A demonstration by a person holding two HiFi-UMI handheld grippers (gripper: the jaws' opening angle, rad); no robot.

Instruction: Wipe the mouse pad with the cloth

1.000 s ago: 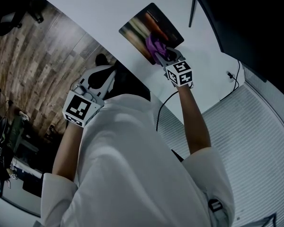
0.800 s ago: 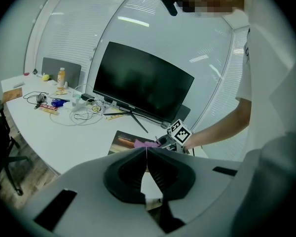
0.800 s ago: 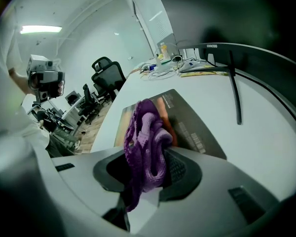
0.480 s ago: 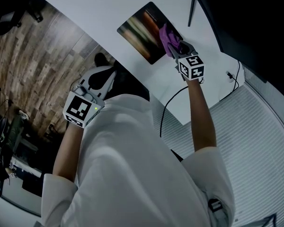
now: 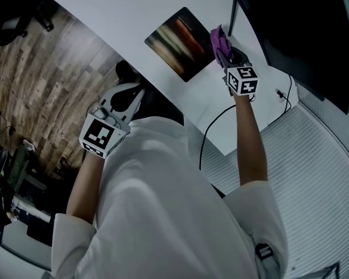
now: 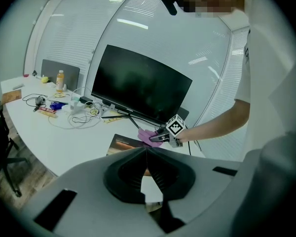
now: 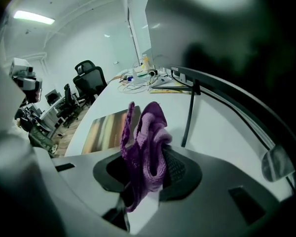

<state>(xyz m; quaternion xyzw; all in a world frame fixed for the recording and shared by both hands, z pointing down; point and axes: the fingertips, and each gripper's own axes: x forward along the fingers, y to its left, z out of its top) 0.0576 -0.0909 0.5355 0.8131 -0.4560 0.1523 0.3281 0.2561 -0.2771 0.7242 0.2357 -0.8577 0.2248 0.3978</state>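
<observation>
- Near the front edge of the white table (image 5: 134, 10), the pad (image 5: 177, 42) is lying flat with its streaked print facing up
- The right gripper (image 5: 228, 56) is reaching out to the pad's side nearest the monitor (image 5: 296, 28), with its marker cube pointing back toward the person
- Its jaws are clamping on the purple cloth (image 5: 218, 40), which is bunching up between them, sticking out past the tips and trailing a strip below
- The cloth is sitting at the pad's edge, just beside the monitor's thin black stand (image 5: 234, 16); whether it is touching the pad cannot be told
- In the right gripper view, the pad is showing beyond the cloth to the left, and the stand is rising just to its right
- The left gripper (image 6: 147, 153) is hanging back off the table, close to the person's white shirt (image 5: 163, 202) and above the wood floor (image 5: 41, 80)
- Its jaws are pressing together at the tips, with nothing between them
- It is pointing toward the pad, well apart from it
- A black cable (image 5: 212, 124) is curving over the table's near edge beneath the right forearm
- Loose clutter (image 6: 64, 107) is lying on the table far to the left of the monitor
</observation>
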